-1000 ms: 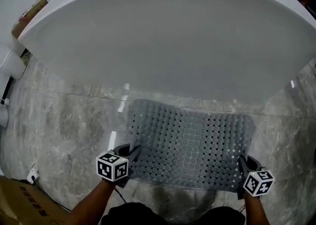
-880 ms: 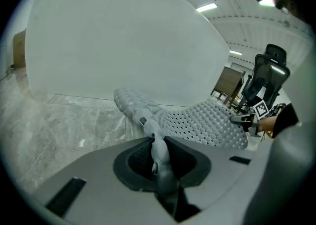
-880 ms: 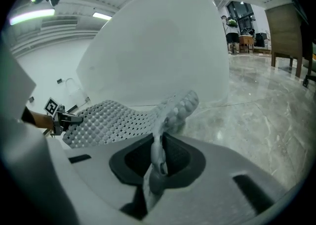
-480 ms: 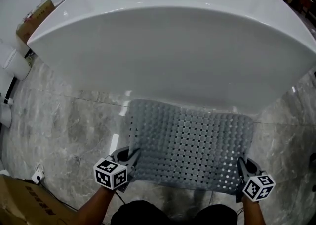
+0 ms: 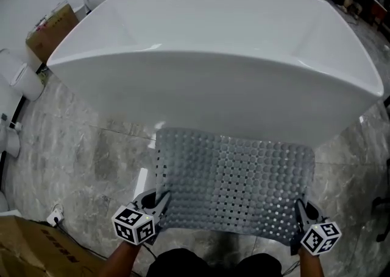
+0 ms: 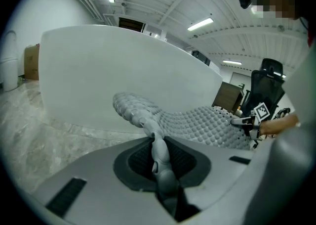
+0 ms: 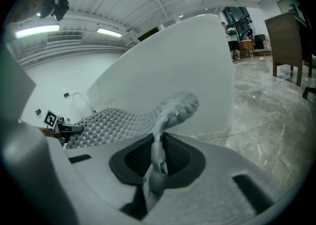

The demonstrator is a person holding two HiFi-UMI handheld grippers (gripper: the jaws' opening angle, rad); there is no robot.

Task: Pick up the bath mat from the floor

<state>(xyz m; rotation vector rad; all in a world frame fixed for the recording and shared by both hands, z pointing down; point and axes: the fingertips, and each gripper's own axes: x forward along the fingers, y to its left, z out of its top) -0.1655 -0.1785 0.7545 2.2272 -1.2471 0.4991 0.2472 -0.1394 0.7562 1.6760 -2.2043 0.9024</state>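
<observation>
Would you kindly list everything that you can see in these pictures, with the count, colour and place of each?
bath mat: one, grey, perforated, stretched between the two claws in front of the tub
bathtub: one, white, just beyond the mat
floor: one, grey marble, around the tub
cardboard box: two, brown, one at the tub's far left, one at the bottom left corner
office chair: one, black, far right in the left gripper view
left claw: one, grey, shut on the mat's near left corner
right claw: one, grey, shut on the mat's near right corner
</observation>
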